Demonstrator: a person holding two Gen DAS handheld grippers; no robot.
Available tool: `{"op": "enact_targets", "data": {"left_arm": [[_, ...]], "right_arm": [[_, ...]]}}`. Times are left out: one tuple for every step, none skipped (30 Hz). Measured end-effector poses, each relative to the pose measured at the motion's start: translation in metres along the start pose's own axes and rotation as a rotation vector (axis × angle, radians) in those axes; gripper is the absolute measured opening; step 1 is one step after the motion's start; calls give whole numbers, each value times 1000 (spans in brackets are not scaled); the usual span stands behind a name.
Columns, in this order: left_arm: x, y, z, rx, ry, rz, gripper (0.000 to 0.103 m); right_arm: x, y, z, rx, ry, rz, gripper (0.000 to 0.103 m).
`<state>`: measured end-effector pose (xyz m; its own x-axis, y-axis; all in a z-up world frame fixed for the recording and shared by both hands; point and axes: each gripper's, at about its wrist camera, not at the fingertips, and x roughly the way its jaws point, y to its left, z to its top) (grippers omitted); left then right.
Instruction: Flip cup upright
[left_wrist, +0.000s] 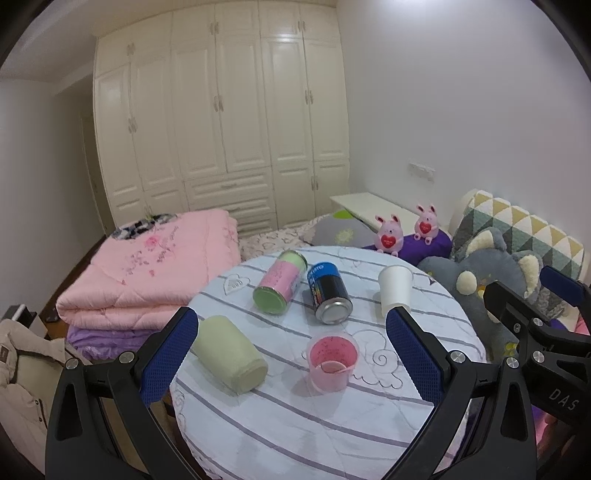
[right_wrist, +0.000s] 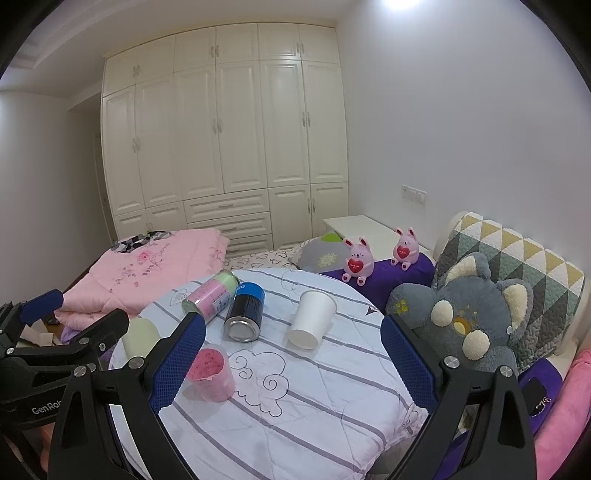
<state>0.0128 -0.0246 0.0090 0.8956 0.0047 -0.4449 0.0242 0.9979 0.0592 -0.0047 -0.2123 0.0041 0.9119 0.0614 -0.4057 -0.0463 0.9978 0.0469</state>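
Note:
A white paper cup (left_wrist: 394, 290) stands upside down, base up, at the right of the round striped table (left_wrist: 295, 413); the right wrist view shows the cup (right_wrist: 312, 319) too. A pale green cup (left_wrist: 229, 357) lies on its side at the left; it also shows in the right wrist view (right_wrist: 141, 335). A pink plastic cup (left_wrist: 331, 360) stands upright, mouth up, near the front. My left gripper (left_wrist: 291, 360) is open and empty above the near table edge. My right gripper (right_wrist: 293, 363) is open and empty, right of the left one.
A pink and green can (left_wrist: 280, 281) and a black and blue can (left_wrist: 329, 293) lie on their sides at the table's middle. A folded pink quilt (left_wrist: 147, 269) lies to the left. Grey plush toys (right_wrist: 469, 314) and pillows crowd the right side.

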Motion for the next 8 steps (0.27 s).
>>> {"op": "enact_targets", "data": {"left_arm": [[0, 0, 0, 5, -8, 6, 103], [-1, 0, 0, 9, -13, 8, 103], [0, -1, 0, 10, -13, 8, 103], [1, 1, 0, 10, -10, 5, 103], [0, 0, -1, 7, -7, 2, 103], [1, 1, -1, 4, -1, -2, 103], [1, 1, -1, 2, 3, -5, 103], [2, 2, -1, 0, 7, -7, 103]], "right_arm": [[0, 0, 0, 0, 0, 0, 97], [0, 0, 0, 0, 0, 0, 97], [0, 0, 0, 0, 0, 0, 97], [0, -1, 0, 0, 1, -1, 97], [1, -1, -1, 1, 2, -1, 97], [1, -1, -1, 1, 4, -2, 97], [1, -1, -1, 1, 5, -3, 97], [1, -1, -2, 0, 6, -4, 97]]}}
